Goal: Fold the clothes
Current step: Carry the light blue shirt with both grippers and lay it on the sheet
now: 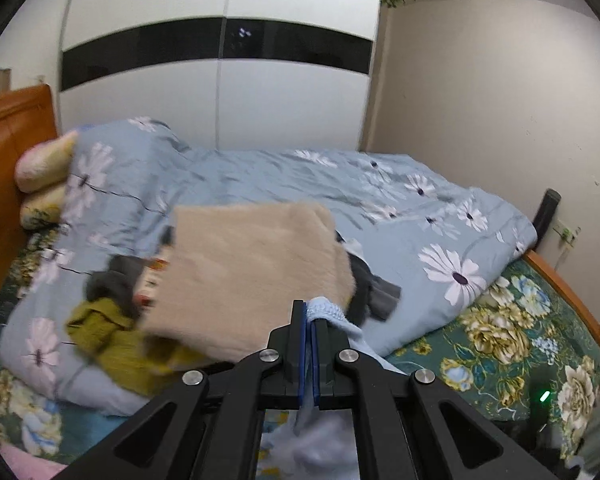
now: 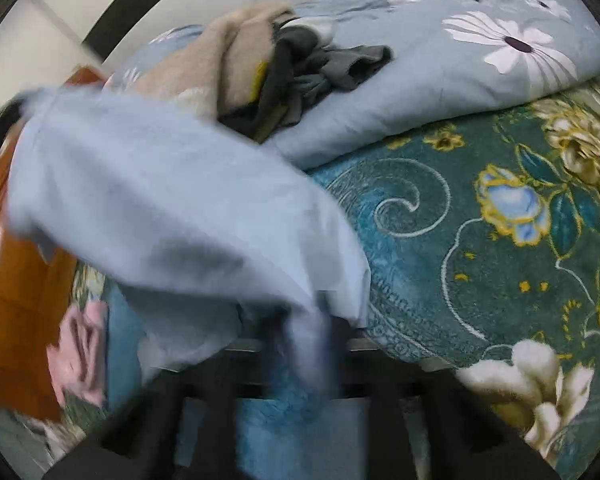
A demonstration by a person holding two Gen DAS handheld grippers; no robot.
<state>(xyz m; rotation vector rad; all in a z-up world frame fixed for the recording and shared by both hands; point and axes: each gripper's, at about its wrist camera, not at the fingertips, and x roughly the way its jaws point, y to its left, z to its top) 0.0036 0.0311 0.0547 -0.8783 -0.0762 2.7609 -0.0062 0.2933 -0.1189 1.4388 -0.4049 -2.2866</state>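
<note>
Blurring hides right hand-held gripper point(image 2: 320, 344); pale-blue garment point(image 2: 172, 200) drapes it.

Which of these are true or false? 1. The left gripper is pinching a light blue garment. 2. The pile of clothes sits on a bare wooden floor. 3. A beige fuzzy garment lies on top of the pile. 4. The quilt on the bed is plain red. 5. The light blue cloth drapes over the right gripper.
1. True: the left gripper is shut on the light blue garment.
2. False: the pile sits on the blue flowered quilt on the bed.
3. True: the beige garment tops the pile, over grey and olive clothes.
4. False: the quilt is pale blue with white flowers.
5. True: the cloth hangs across the right gripper, which is blurred.
</note>
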